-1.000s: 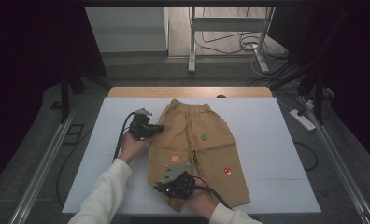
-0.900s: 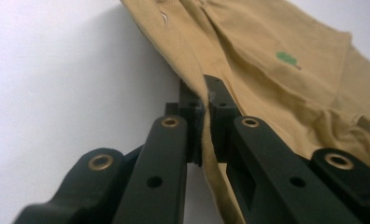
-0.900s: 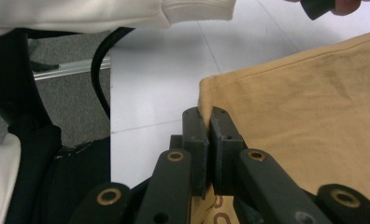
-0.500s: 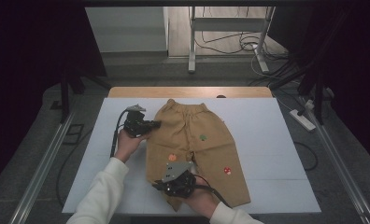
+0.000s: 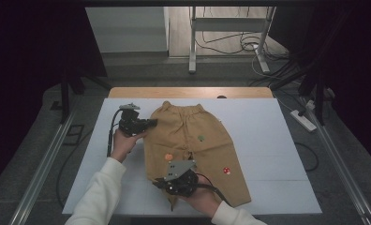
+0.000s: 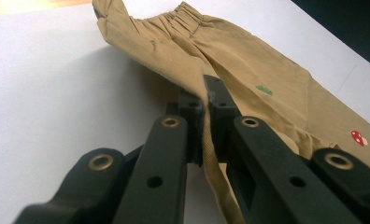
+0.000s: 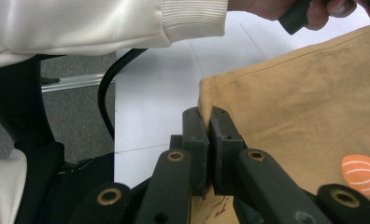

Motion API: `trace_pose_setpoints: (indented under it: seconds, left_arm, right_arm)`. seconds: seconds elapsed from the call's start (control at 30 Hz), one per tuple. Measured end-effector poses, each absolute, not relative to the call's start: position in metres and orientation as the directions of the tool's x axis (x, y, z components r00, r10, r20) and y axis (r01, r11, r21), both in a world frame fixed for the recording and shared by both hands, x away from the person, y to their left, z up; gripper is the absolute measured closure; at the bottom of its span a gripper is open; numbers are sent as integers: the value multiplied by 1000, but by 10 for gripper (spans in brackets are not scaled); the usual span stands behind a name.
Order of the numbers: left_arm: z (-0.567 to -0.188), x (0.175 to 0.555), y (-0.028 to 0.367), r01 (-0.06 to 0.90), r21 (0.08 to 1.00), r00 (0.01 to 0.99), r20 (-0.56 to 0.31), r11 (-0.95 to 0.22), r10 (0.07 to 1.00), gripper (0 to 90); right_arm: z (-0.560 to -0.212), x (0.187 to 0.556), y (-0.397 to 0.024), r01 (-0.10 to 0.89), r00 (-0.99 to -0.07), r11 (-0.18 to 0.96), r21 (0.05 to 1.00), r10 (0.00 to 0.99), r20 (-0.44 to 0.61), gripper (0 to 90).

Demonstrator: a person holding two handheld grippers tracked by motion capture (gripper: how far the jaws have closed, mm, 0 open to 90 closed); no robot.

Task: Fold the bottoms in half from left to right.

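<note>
trousers [image 5: 193, 143] in tan cloth lie flat near the middle of the high view, on a white table [image 5: 277, 140], waistband toward the top of the frame and legs running down toward the bottom. small patches show on the cloth: a green one mid-frame, an orange one below and left of it, a red one lower right. the left gripper [image 5: 148, 123] sits at the upper left edge of the trousers, held in a hand with a white sleeve [image 5: 99, 192] coming up from the bottom left. the right gripper [image 5: 167, 185] is at the bottom centre, over the hem of the left-hand leg, with a black cable [image 5: 214, 187] trailing to the lower right.

in the left gripper view, the two black jaws rise from the bottom centre and are pressed together on a fold of the trousers' side edge [image 6: 206, 93], which is lifted off the table. the waistband lies at the top centre, the green patch [image 6: 264, 89] at right of centre, the red patch [image 6: 359, 137] at the far right.

in the right gripper view, the jaws rise from the bottom centre and are pinched together on the corner of the trouser hem [image 7: 204, 100]. tan cloth spreads across the right half, with the orange pumpkin patch [image 7: 360, 172] at lower right. the white sleeve crosses the top left.
</note>
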State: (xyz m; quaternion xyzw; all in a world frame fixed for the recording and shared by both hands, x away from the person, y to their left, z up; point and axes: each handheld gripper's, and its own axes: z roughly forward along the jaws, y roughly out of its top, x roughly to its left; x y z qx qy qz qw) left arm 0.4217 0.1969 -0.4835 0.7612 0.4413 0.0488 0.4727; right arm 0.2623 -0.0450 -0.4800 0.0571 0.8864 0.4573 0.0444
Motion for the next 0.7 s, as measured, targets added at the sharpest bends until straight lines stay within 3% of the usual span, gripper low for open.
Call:
trace_pose_setpoints:
  seconds: [0.3,0.7]
  left_arm:
    - [-462,412,215,588,803,600,-354,-96,717,863]
    - [-471,417,206,611,782,600,-356,-123,716,862]
  right_arm:
    - [-461,260,-43,33,-990,524,851,133,-44,862]
    - [-468,264,-48,55,-990,543,838,140,-25,863]
